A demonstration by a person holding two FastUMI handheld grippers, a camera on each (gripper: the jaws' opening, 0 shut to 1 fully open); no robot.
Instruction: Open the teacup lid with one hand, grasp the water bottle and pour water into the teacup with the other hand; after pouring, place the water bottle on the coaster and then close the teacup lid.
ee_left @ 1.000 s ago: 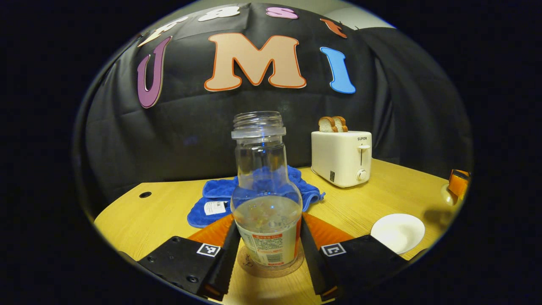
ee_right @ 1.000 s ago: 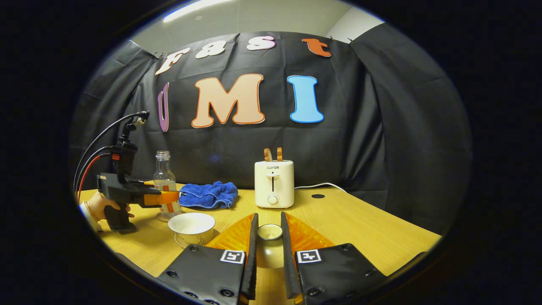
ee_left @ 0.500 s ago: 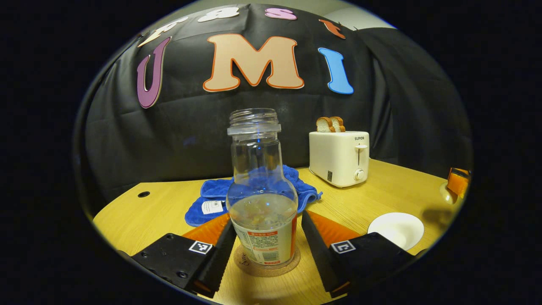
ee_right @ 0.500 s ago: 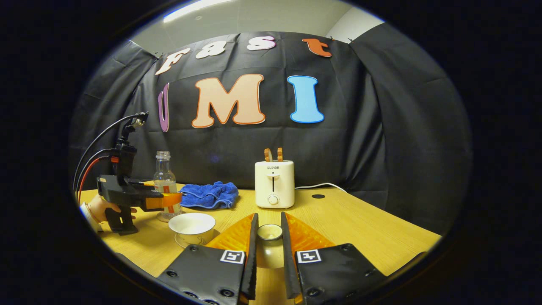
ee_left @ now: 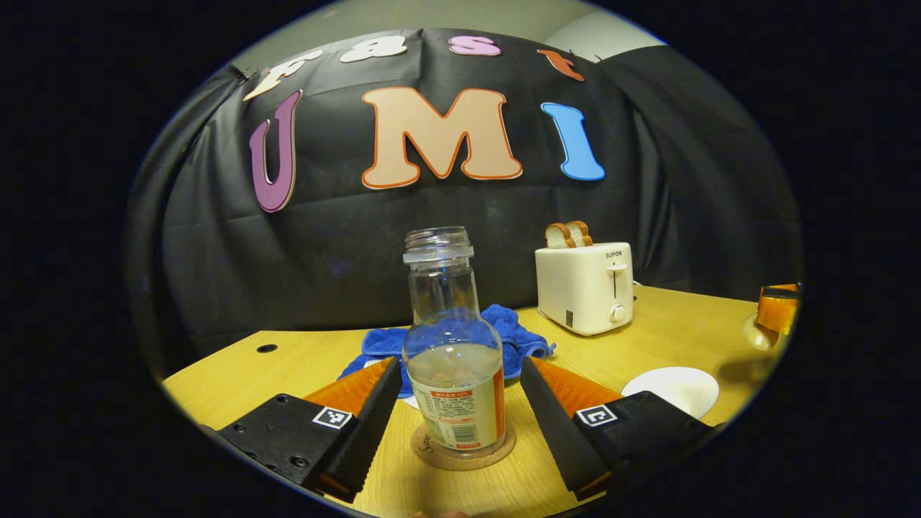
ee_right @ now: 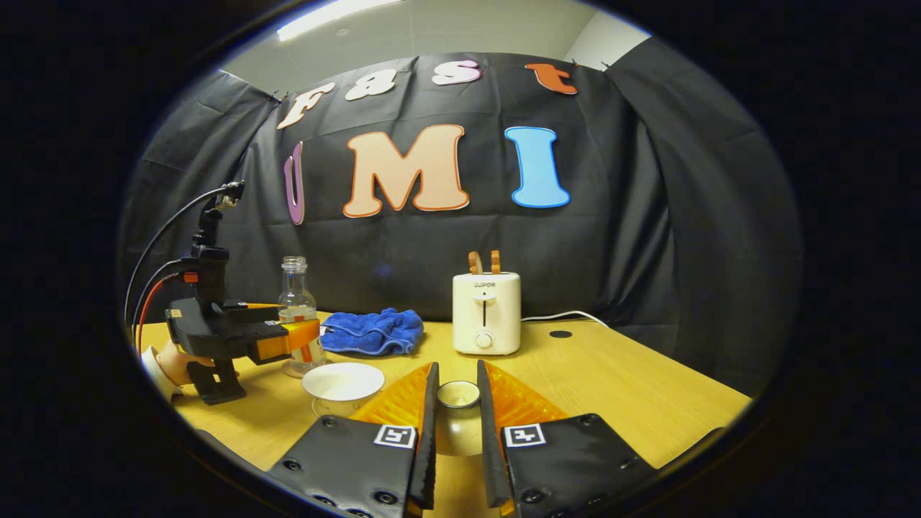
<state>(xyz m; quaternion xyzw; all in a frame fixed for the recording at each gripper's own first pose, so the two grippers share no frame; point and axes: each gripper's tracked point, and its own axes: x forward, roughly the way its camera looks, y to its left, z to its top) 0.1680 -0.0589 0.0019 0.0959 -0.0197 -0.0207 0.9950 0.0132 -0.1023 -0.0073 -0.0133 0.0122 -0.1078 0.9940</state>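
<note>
Clear glossy plastic water bottle (ee_left: 452, 352) w/ paper label, on round rough cork coaster (ee_left: 463, 450). Yellow wood-grain tabletop (ee_right: 619, 388), smooth, semi-matt. Blue terry cloth towel (ee_right: 374, 329), fluffy. Glossy white ceramic teacup (ee_right: 343, 382). Cream plastic toaster (ee_left: 584, 286), smooth.

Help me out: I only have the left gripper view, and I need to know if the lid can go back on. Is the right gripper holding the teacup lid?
Observer: Yes. In the right gripper view, the right gripper is shut on the teacup lid, with both fingers pressing on it above the table.
Operator: Is the cup uncovered and within easy reach of it?
Observer: The teacup stands open on its saucer, just left of that gripper's fingers. It sits in front of the water bottle, so a short move to the left would probably bring the lid over it.
</note>
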